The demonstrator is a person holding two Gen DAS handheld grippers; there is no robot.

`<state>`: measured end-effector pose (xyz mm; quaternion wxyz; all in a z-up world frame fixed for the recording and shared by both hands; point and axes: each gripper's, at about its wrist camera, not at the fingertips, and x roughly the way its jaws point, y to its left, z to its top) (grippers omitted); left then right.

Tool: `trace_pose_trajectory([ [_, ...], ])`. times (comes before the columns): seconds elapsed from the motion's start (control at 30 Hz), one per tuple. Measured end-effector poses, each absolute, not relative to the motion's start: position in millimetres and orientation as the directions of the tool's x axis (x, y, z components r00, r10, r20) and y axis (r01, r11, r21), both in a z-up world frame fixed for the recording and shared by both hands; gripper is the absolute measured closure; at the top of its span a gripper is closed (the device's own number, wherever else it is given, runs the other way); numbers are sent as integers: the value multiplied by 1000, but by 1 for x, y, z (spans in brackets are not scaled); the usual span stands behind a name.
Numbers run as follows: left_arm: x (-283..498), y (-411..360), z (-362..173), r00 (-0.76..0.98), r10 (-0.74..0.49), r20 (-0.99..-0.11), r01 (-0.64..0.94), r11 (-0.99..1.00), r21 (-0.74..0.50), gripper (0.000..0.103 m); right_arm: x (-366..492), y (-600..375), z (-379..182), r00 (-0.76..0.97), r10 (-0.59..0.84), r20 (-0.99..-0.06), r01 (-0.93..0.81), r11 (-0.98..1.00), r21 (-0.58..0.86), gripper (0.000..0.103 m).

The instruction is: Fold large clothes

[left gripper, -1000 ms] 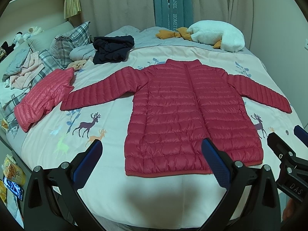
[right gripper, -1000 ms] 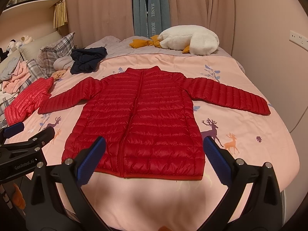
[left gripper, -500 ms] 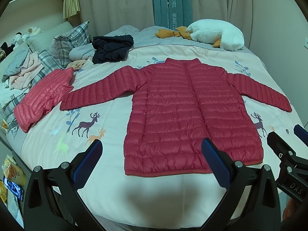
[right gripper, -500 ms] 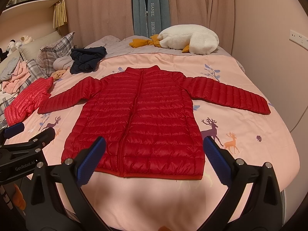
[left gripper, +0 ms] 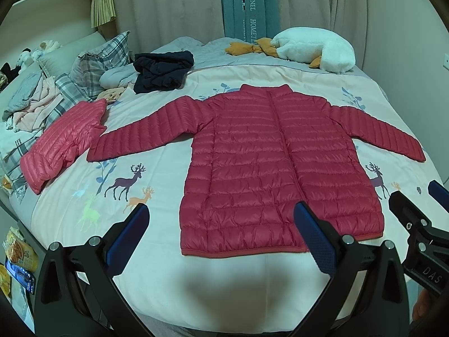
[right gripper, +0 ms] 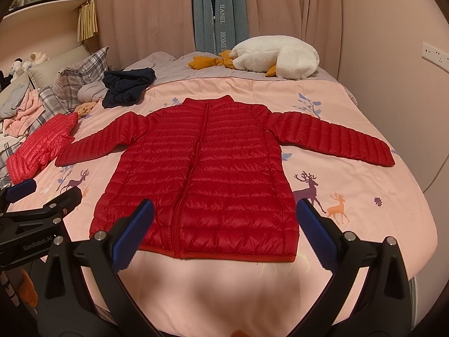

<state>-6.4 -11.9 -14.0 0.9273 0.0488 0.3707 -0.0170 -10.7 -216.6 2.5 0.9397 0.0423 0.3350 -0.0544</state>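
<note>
A: Bedspread (right gripper: 364,106), pale pink with printed deer, unchanged over the last second. Red quilted down jacket (right gripper: 202,174) lying flat in the middle of it, front up, zipped, both sleeves spread sideways, hem nearest the cameras.

B: Shifted at all?

A: Hardly. Barely a drift in either view. Folded pink puffer jacket (left gripper: 61,140) and crumpled navy garment (left gripper: 162,70) off to the left, same spots.

B: Grippers?

A: Left gripper (left gripper: 221,224) spread wide, empty, hovering short of the hem. Right gripper (right gripper: 224,219) likewise wide and empty. No contact anywhere.

B: Meaning?

A: Probably folding not begun; spread-out stage done, sleeve fold likely first.
</note>
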Motion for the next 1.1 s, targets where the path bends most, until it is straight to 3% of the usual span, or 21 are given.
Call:
trace_pose_trajectory([
  [0.77,-3,-12,-20,714,0,-700,75,994,77,1,-10,-223,-4,766,-68,-639,143,987,66,2],
  [0.93,2,-11,-22,711,-27,-703,84,995,47,1,-7,-226,-7,772,-61,-633,146,986,84,2],
  [1.1,13,-2,-25,696,-117,-708,111,992,-54,1,-8,-233,-7,808,44,-587,80,980,183,2],
])
